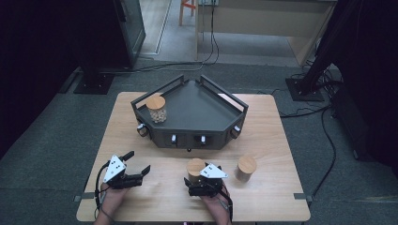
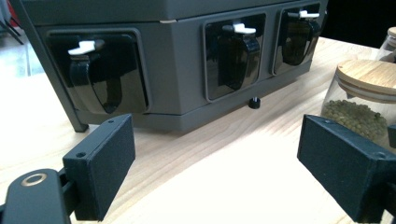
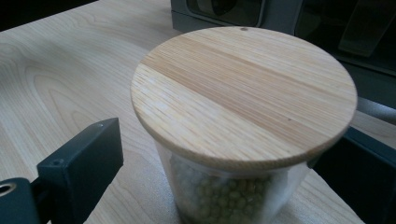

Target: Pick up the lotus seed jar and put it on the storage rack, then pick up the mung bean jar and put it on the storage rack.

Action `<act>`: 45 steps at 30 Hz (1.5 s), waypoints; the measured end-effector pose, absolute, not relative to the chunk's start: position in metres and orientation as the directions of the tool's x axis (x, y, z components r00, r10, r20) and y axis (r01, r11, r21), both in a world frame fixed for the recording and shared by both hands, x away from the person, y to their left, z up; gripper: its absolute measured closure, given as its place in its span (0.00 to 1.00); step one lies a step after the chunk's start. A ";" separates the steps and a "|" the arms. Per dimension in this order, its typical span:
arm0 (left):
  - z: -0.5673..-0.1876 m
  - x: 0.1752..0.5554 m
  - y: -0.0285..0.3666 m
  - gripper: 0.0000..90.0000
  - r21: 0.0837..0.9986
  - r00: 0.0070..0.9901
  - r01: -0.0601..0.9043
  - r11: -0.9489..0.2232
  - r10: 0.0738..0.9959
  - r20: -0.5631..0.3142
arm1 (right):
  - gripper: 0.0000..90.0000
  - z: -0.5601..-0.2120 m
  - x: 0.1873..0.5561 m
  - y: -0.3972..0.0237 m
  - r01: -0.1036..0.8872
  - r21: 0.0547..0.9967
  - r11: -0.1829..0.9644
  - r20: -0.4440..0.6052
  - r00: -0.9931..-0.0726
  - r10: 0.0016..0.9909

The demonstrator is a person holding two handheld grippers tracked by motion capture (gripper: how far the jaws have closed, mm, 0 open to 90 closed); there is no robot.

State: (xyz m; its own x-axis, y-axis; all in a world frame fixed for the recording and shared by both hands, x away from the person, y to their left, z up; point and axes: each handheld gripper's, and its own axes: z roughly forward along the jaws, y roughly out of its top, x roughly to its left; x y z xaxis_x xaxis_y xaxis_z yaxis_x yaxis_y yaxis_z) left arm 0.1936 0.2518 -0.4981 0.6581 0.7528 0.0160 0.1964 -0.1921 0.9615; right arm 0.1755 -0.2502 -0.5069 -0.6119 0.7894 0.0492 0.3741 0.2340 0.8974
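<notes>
- The wooden table (image 1: 141, 126) takes up the middle of the high view, running from its centre down to the bottom edge.
- A dark grey tray stand (image 1: 197, 108) with a raised rim sits at the table's far middle; four black holders with white tabs line its front, and three of them (image 2: 233, 56) fill the top of the left gripper view.
- One jar (image 1: 156, 108) with a wooden lid stands on the stand, toward its left corner.
- Another lidded jar (image 1: 246, 168) stands on the table right of centre, near the front.
- The jar of green peas (image 3: 233, 140), with its round wooden lid (image 3: 243, 88), stands low in the middle of the high view (image 1: 195, 168), between the jaws of the right gripper (image 1: 205, 184). Those jaws are apart on either side of the glass; whether they touch it I cannot tell.
- The left gripper (image 1: 137, 165) is at the lower left of the high view, jaws spread wide and holding nothing, pointed at the stand's front.
</notes>
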 end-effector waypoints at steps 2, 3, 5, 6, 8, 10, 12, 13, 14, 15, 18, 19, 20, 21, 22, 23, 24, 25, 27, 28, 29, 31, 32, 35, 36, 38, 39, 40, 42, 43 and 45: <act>-0.498 0.194 0.252 0.12 0.961 0.658 0.198 -0.194 0.752 0.016 | 0.03 -0.507 0.176 -0.250 0.374 0.897 0.235 0.048 -0.612 0.789; -0.499 0.194 0.252 0.12 0.961 0.658 0.202 -0.191 0.753 0.011 | 0.03 -0.507 0.176 -0.249 0.373 0.896 0.240 0.043 -0.613 0.789; -0.499 0.195 0.252 0.12 0.960 0.658 0.210 -0.186 0.753 0.002 | 0.03 -0.507 0.176 -0.248 0.373 0.896 0.242 0.042 -0.613 0.789; -0.499 0.196 0.252 0.12 0.959 0.657 0.215 -0.184 0.754 -0.003 | 0.03 -0.506 0.176 -0.247 0.374 0.894 0.247 0.037 -0.611 0.790; -0.499 0.197 0.252 0.12 0.957 0.656 0.221 -0.187 0.755 -0.004 | 0.03 -0.506 0.176 -0.247 0.374 0.893 0.249 0.036 -0.612 0.790; -0.500 0.197 0.253 0.12 0.956 0.653 0.231 -0.182 0.757 -0.014 | 0.03 -0.506 0.177 -0.246 0.376 0.892 0.252 0.033 -0.610 0.791; -0.500 0.197 0.253 0.12 0.956 0.652 0.232 -0.182 0.758 -0.014 | 0.03 -0.505 0.177 -0.245 0.377 0.890 0.256 0.031 -0.610 0.792; -0.500 0.197 0.254 0.12 0.955 0.651 0.233 -0.181 0.759 -0.015 | 0.03 -0.505 0.177 -0.245 0.377 0.890 0.257 0.029 -0.610 0.792; -0.500 0.198 0.254 0.12 0.956 0.653 0.234 -0.177 0.757 -0.019 | 0.03 -0.505 0.177 -0.244 0.377 0.890 0.259 0.027 -0.608 0.793; -0.501 0.199 0.255 0.12 0.957 0.652 0.234 -0.172 0.758 -0.024 | 0.03 -0.505 0.177 -0.244 0.377 0.889 0.258 0.027 -0.607 0.794; -0.501 0.199 0.255 0.12 0.956 0.652 0.237 -0.171 0.757 -0.026 | 0.04 -0.505 0.177 -0.243 0.380 0.889 0.257 0.028 -0.602 0.798; -0.501 0.199 0.255 0.12 0.956 0.652 0.237 -0.172 0.757 -0.025 | 0.04 -0.504 0.177 -0.243 0.384 0.887 0.258 0.027 -0.599 0.800; -0.501 0.199 0.255 0.12 0.956 0.653 0.238 -0.172 0.757 -0.026 | 0.04 -0.504 0.178 -0.242 0.386 0.886 0.257 0.028 -0.598 0.801; -0.501 0.199 0.255 0.12 0.956 0.653 0.238 -0.172 0.757 -0.026 | 0.05 -0.504 0.178 -0.242 0.387 0.885 0.258 0.028 -0.597 0.802; -0.501 0.199 0.255 0.12 0.956 0.653 0.238 -0.172 0.757 -0.026 | 0.05 -0.504 0.178 -0.242 0.387 0.885 0.258 0.028 -0.597 0.802; -0.501 0.199 0.255 0.12 0.956 0.653 0.238 -0.173 0.757 -0.026 | 0.06 -0.504 0.178 -0.241 0.386 0.885 0.259 0.024 -0.595 0.803; -0.501 0.200 0.255 0.12 0.956 0.653 0.238 -0.172 0.757 -0.027 | 0.06 -0.504 0.178 -0.241 0.387 0.885 0.260 0.023 -0.593 0.805; -0.501 0.200 0.255 0.12 0.956 0.653 0.239 -0.171 0.757 -0.028 | 0.06 -0.503 0.178 -0.240 0.388 0.883 0.262 0.021 -0.592 0.806; -0.501 0.200 0.255 0.12 0.956 0.653 0.239 -0.169 0.757 -0.029 | 0.06 -0.503 0.177 -0.240 0.389 0.883 0.262 0.019 -0.589 0.808; -0.501 0.200 0.256 0.12 0.956 0.654 0.239 -0.167 0.756 -0.032 | 0.07 -0.503 0.177 -0.239 0.390 0.883 0.262 0.019 -0.587 0.810; -0.501 0.200 0.256 0.12 0.957 0.654 0.240 -0.166 0.756 -0.033 | 0.11 -0.503 0.177 -0.239 0.388 0.883 0.263 0.016 -0.586 0.810; -0.501 0.200 0.256 0.12 0.956 0.655 0.241 -0.165 0.755 -0.035 | 0.15 -0.503 0.176 -0.239 0.385 0.884 0.265 0.013 -0.587 0.809; -0.502 0.200 0.256 0.12 0.956 0.654 0.245 -0.160 0.755 -0.041 | 0.19 -0.503 0.176 -0.239 0.383 0.885 0.267 0.011 -0.589 0.808; -0.502 0.201 0.257 0.12 0.958 0.656 0.250 -0.143 0.753 -0.058 | 0.27 -0.503 0.172 -0.238 0.375 0.887 0.269 -0.005 -0.574 0.819; -0.502 0.201 0.257 0.12 0.958 0.655 0.248 -0.144 0.753 -0.056 | 0.27 -0.503 0.173 -0.239 0.380 0.887 0.261 0.005 -0.574 0.819; -0.502 0.201 0.257 0.12 0.957 0.656 0.250 -0.149 0.752 -0.054 | 0.28 -0.503 0.172 -0.238 0.375 0.888 0.267 -0.005 -0.572 0.820; -0.502 0.202 0.256 0.12 0.956 0.657 0.251 -0.152 0.752 -0.053 | 0.28 -0.503 0.172 -0.238 0.376 0.888 0.267 -0.004 -0.572 0.820; -0.502 0.202 0.256 0.12 0.956 0.658 0.251 -0.154 0.751 -0.052 | 0.28 -0.503 0.172 -0.238 0.375 0.888 0.267 -0.005 -0.572 0.820; -0.502 0.202 0.256 0.12 0.956 0.659 0.250 -0.154 0.750 -0.052 | 0.28 -0.503 0.171 -0.238 0.376 0.888 0.266 -0.004 -0.571 0.821; -0.502 0.202 0.256 0.12 0.956 0.660 0.249 -0.154 0.749 -0.051 | 0.28 -0.503 0.171 -0.238 0.376 0.887 0.266 -0.004 -0.571 0.821; -0.502 0.202 0.256 0.12 0.956 0.661 0.249 -0.156 0.749 -0.050 | 0.28 -0.503 0.171 -0.238 0.377 0.887 0.267 -0.005 -0.570 0.822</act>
State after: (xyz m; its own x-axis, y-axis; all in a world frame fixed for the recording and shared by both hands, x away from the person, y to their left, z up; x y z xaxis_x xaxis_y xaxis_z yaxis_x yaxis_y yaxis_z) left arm 0.2023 0.2562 -0.5022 0.6610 0.7487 -0.0497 0.2489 -0.1563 0.9558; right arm 0.1711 -0.2376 -0.5027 -0.5701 0.8216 -0.0049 0.3767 0.2667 0.8871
